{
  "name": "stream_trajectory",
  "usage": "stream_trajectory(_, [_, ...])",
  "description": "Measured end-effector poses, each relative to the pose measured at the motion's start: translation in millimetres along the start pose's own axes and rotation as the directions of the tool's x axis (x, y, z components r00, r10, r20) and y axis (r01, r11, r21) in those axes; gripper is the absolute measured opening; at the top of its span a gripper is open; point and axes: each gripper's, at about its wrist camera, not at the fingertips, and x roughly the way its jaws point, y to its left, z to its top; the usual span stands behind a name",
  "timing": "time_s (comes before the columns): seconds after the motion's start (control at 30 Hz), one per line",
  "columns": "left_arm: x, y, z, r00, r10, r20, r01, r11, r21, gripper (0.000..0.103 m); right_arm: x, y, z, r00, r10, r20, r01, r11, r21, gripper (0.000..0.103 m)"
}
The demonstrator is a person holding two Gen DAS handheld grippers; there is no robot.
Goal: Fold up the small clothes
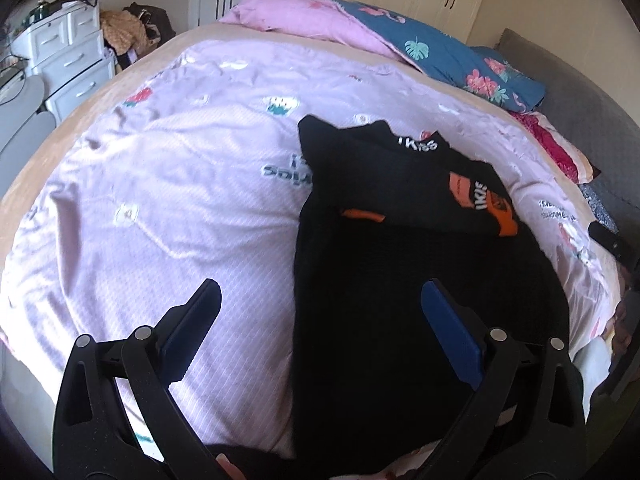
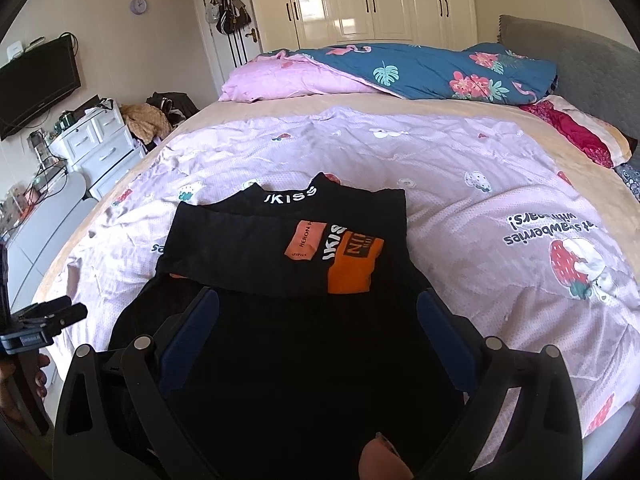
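Black top (image 2: 292,248) lay partly folded on the pink bedspread (image 2: 460,200), centre of the right wrist frame, lower right of centre in the left. Left tongs (image 1: 320,320) spread apart, holding nothing, one finger (image 1: 452,332) over the black cloth. Right tongs (image 2: 316,320) likewise apart, empty, above the top's lower half.

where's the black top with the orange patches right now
The black top lies partly folded on the lilac strawberry-print blanket, just ahead of the open right gripper; in the left wrist view it sits right of centre.
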Motion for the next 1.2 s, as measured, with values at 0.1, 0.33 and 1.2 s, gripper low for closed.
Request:
stream_trajectory(0.1, [-1.9, 3.5, -8.4, 1.000, -0.001, -0.009, 0.001, 1.000, -0.001, 0.094, -1.9, -0.1, -2.5, 1.000, 0.002, -0.001, -0.002, 1.000, -0.001, 0.099])
stream_trajectory(0.33, [-3.4, 4.9, -27.1, 0.999, -0.007, -0.042, 0.007, 1.000, 0.019, 0.094, -4.2, 0.0, -11.5, 1.000, 0.000, -0.012, 0.000, 1.000, -0.016, 0.099])
stream_trajectory(1.2, [18.2, 5.5, -92.7, 0.961, -0.138, -0.240, 0.145, 0.989, 0.011, 0.037, -8.6, -18.3, -60.4, 0.996, -0.002, -0.093, -0.004, 0.998, -0.062, 0.099])
